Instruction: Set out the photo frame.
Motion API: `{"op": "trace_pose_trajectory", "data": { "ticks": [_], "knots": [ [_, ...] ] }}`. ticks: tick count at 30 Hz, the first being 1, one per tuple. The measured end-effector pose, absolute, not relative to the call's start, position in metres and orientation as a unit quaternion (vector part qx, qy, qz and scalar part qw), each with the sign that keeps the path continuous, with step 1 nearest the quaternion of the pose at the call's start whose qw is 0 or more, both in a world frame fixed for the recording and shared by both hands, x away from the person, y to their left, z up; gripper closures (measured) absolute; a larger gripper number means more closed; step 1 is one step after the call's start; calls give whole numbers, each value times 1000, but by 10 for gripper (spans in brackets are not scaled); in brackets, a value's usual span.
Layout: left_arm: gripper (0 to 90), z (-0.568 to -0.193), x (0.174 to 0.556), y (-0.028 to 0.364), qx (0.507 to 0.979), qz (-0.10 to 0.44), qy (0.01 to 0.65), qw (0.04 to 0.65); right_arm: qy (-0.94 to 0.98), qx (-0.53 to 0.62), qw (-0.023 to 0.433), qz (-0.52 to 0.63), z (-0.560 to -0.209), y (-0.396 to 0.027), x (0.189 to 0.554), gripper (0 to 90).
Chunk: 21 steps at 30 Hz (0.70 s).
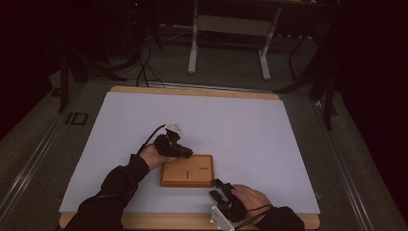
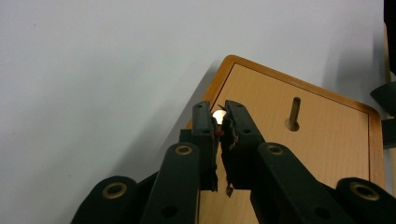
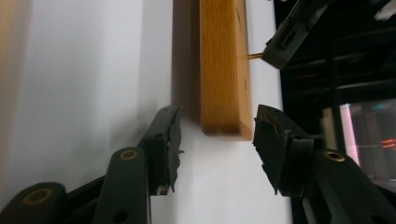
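one wooden board (image 1: 187,171) carrying two metal pins (image 2: 294,113), two grippers, on one white sheet (image 1: 192,125).

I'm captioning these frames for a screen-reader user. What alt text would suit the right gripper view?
The right gripper is open, its two black jaws flanking the near corner of a wooden block seen edge-on, lying on a white sheet. Farther off, the left gripper holds a thin metal pin at the block's top face.

Orange-brown wooden block (image 1: 187,171); white table sheet (image 1: 240,125); black tools.
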<state>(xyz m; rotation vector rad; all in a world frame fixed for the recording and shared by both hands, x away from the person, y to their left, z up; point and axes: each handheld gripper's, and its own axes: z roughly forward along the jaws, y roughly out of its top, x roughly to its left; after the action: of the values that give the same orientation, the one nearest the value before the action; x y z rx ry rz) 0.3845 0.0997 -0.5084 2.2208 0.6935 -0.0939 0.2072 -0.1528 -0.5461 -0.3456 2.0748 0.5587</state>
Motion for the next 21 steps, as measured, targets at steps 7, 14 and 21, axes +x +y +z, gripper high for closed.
{"op": "trace_pose_trajectory", "data": {
  "ticks": [7,14,21],
  "knots": [
    [840,-509,385,100,876,-38,272,396,820,-181,511,184,-557,-147,209,600],
    [840,-509,385,100,876,-38,272,397,811,-197,521,177,-560,-142,208,629],
    [838,-510,384,100,875,-39,271,400,813,-190,521,177,-560,-140,213,666]
  ]
}}
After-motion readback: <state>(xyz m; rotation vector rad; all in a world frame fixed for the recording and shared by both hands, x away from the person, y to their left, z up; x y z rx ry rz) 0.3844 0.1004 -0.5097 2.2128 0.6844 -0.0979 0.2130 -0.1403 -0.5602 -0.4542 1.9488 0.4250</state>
